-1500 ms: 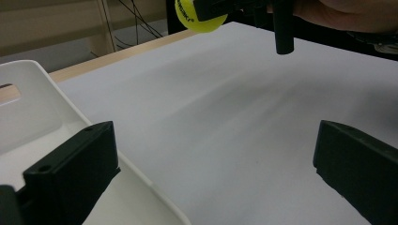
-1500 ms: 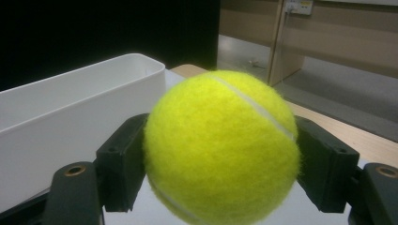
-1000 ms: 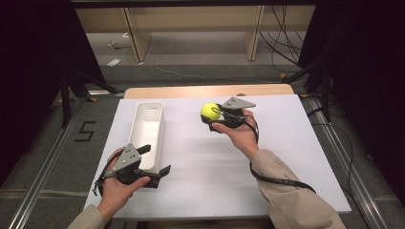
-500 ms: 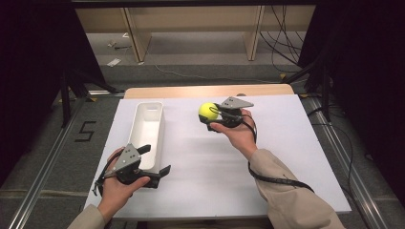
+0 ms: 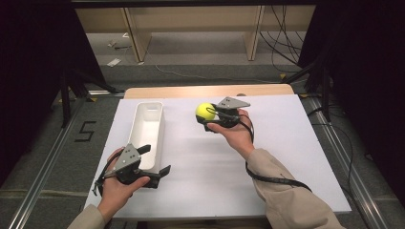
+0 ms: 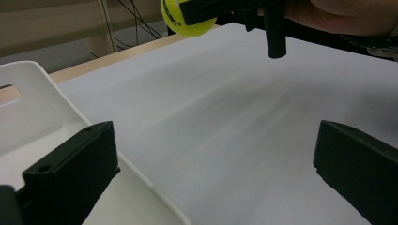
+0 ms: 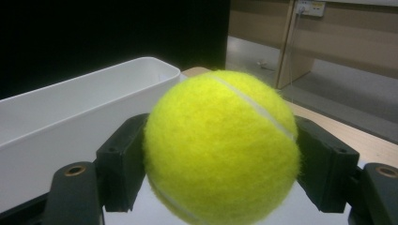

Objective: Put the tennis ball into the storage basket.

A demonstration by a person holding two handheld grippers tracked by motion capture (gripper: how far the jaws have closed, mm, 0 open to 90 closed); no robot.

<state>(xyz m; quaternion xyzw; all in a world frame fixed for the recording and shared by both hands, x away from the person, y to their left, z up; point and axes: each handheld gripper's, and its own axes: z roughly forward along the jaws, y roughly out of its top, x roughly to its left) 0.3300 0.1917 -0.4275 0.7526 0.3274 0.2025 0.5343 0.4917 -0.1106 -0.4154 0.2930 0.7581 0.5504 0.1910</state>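
Here the right gripper (image 5: 206,116) has its black fingers (image 7: 121,161) clenched on a fuzzy yellow-green tennis ball (image 7: 220,147), one pad pressed to each side of it, the ball's white seam curving across its top in the right gripper view. In the high view the ball (image 5: 205,111) is held clear above the white counter (image 5: 215,171), with the person's right hand (image 5: 234,131) wrapped round the gripper body behind it and a tan sleeve (image 5: 291,200) running back toward the near edge. Just beyond the ball, past the fingertips, stands a long white plastic bin (image 7: 70,117), open at the top; in the high view that bin (image 5: 148,129) lies lengthwise, well apart from the ball and to the left of it.

The left gripper (image 5: 155,162) has its fingers (image 6: 70,173) spread wide apart with nothing between them. One finger hangs over the near rim of the bin (image 6: 42,117), the other over bare counter beside it. Farther off along those fingers, the left gripper view catches the ball (image 6: 185,18) in the other gripper's hold. The left hand (image 5: 119,183) holds its gripper near the counter's near left corner
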